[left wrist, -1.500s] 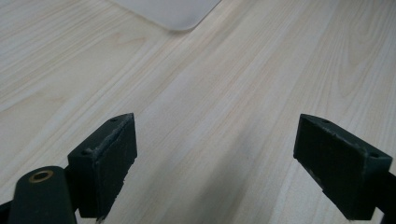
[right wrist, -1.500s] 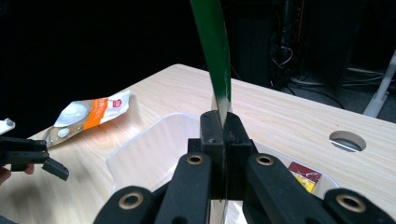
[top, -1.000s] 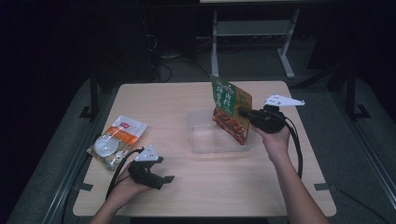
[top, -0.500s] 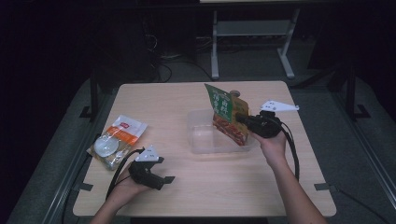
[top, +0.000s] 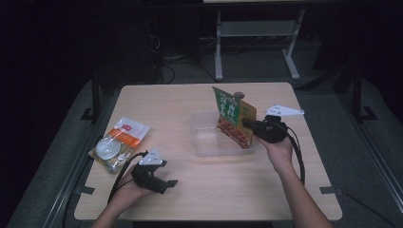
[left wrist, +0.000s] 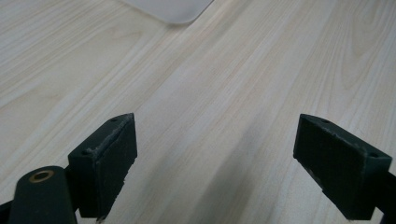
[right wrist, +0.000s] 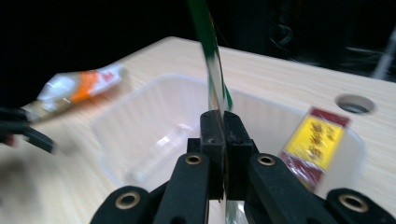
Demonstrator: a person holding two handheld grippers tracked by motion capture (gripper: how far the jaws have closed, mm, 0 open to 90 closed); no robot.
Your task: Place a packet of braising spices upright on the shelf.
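What the things look like they are made of

The table [top: 190, 109] is pale wood with fine grain, smooth and matt. The clear plastic tray [top: 209, 137] looks cloudy and a bit shiny. The green and red snack bag [top: 233, 118] is thin, shiny foil. The orange and white packet [top: 119, 142] is glossy plastic. The left gripper [left wrist: 215, 168] has black pads [left wrist: 107, 163], matt and a little rough.

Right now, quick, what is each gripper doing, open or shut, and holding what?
Left gripper: open, holding nothing, low over the bare table.
Right gripper: shut on the green snack packet, held upright over the clear plastic container.
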